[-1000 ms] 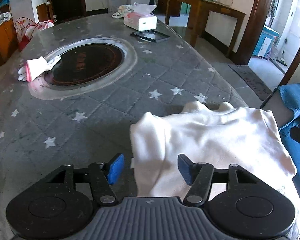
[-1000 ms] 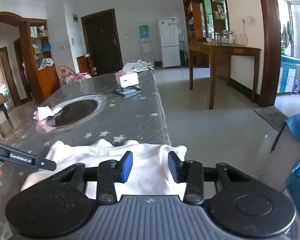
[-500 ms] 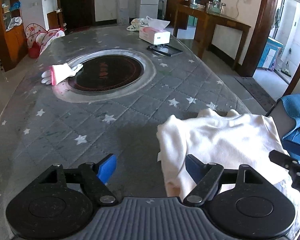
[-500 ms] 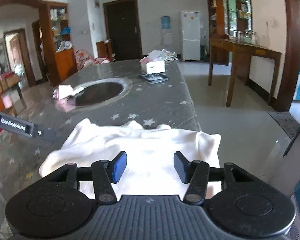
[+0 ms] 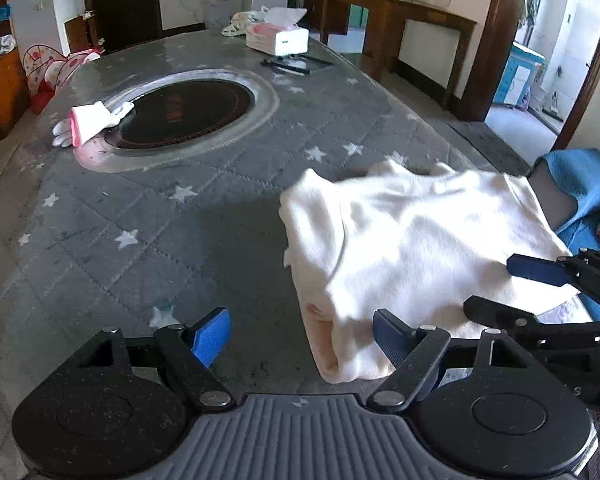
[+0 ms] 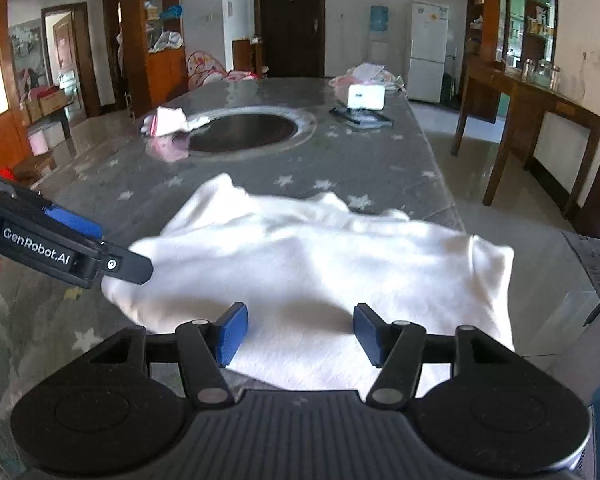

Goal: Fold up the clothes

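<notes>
A white garment (image 5: 412,248) lies folded over on the near right part of the grey star-patterned table (image 5: 180,208); it also shows in the right wrist view (image 6: 320,264). My left gripper (image 5: 300,336) is open and empty at the garment's near left corner, its right pad close to the fabric. My right gripper (image 6: 298,332) is open and empty over the garment's near edge. The right gripper shows in the left wrist view (image 5: 540,280), and the left gripper shows in the right wrist view (image 6: 72,248).
A round dark cooktop (image 5: 180,108) is set in the table's middle, with a white and pink glove (image 5: 88,120) at its left rim. A tissue box (image 5: 278,38) and a dark tablet (image 5: 296,65) sit at the far end. A blue cloth (image 5: 580,188) hangs off to the right.
Both grippers have pulled back toward the near edge and opened wider. The left one shifted left off the garment. The garment now lies flatter and more spread.
</notes>
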A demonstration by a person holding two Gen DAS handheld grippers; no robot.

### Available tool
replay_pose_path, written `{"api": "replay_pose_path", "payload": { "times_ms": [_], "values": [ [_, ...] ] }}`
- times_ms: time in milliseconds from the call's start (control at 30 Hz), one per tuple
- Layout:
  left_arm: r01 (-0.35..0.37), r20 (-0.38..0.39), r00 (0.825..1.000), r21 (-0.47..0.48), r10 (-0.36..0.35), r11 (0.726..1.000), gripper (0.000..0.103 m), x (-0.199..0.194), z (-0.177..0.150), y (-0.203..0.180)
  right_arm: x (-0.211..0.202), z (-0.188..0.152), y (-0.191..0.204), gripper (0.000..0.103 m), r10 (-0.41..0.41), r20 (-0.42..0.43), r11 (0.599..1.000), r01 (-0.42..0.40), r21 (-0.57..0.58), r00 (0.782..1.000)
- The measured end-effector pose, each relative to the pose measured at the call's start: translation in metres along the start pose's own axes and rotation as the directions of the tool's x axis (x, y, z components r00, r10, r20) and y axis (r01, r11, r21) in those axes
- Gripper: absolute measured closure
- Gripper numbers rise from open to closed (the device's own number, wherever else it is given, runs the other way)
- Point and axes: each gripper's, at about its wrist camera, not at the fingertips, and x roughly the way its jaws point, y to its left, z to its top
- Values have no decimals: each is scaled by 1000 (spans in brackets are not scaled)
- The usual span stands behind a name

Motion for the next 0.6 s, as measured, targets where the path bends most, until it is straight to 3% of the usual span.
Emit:
{"api": "replay_pose_path", "payload": {
  "times_ms": [167,400,600],
  "values": [
    [-15,-29,999,24,15,1000,19,8,-8,-3,-2,-1,1,41,3,-7,1000,-3,-29,1000],
    [-15,-35,999,14,16,1000,16,11,-9,1,2,25,-10,36,-5,35,1000,4,11,999],
    [-3,-38,999,10,3,1000,15,9,-12,5,25,19,-17,35,-22,-16,998,23,51,1000]
  ]
}}
